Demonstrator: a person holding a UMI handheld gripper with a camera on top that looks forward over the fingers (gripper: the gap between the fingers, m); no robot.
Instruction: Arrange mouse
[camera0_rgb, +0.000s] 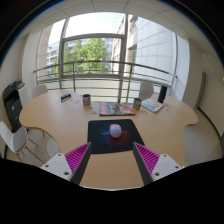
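A small pale pink-white mouse (115, 130) lies on a dark mouse mat (113, 133) on the light wooden table (60, 118). My gripper (112, 156) hovers above the table's near part, its two fingers spread wide with the pink pads (78, 154) facing in. The mouse and mat lie just ahead of the fingertips, centred between them. Nothing is held between the fingers.
Along the table's far edge stand a dark cup (86, 99), a flat colourful book (116, 108), a can (137, 103) and a blue-white object (153, 105). Chairs (14, 135) stand at the left and back right. Large windows lie beyond.
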